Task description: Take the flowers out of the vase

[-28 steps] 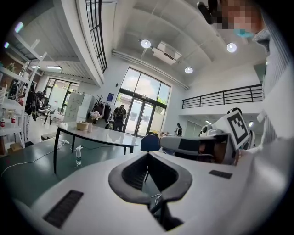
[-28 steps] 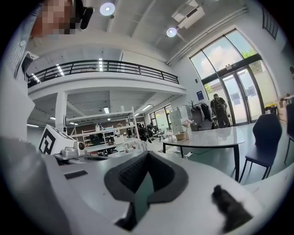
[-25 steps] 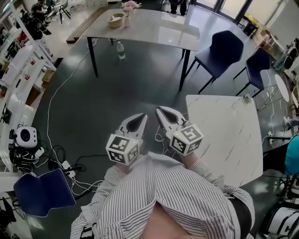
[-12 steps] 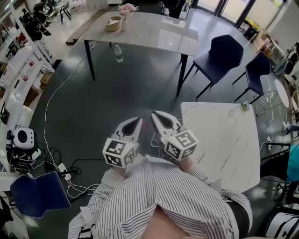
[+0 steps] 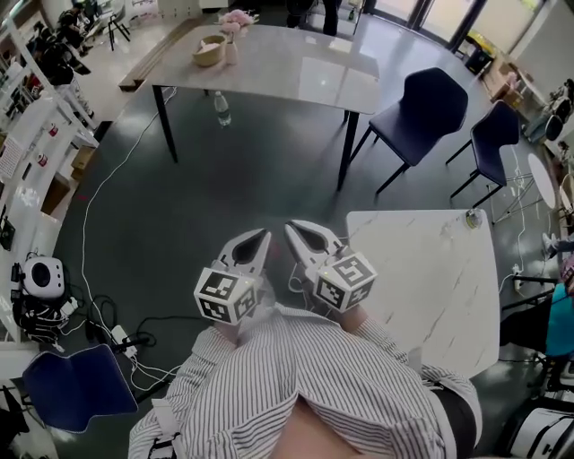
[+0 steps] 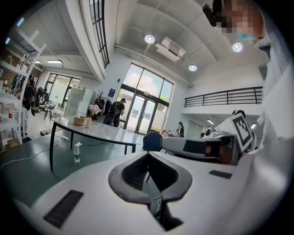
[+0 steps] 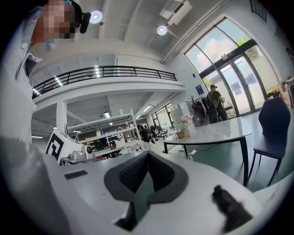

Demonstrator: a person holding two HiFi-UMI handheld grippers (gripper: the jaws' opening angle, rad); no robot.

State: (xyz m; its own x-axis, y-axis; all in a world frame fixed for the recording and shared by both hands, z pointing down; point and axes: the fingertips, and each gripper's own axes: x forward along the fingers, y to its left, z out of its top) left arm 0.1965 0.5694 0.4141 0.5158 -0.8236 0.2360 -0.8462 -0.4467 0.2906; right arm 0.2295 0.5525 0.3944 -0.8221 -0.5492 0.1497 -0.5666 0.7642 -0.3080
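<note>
a: where are the flowers (image 5: 238,17)?
b: in the vase (image 5: 231,51) on the far table (image 5: 296,76), well apart from both grippers.
a: jaws?
b: left gripper (image 5: 261,236), right gripper (image 5: 292,227): closed, empty. judged best: close in first, then open near the stems and steady the vase.

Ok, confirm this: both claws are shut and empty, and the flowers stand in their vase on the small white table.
Wrong table. The flowers stand in their vase on the long table far ahead, not on the small white table, as the head view shows. The left claw and right claw are shut and empty.
</note>
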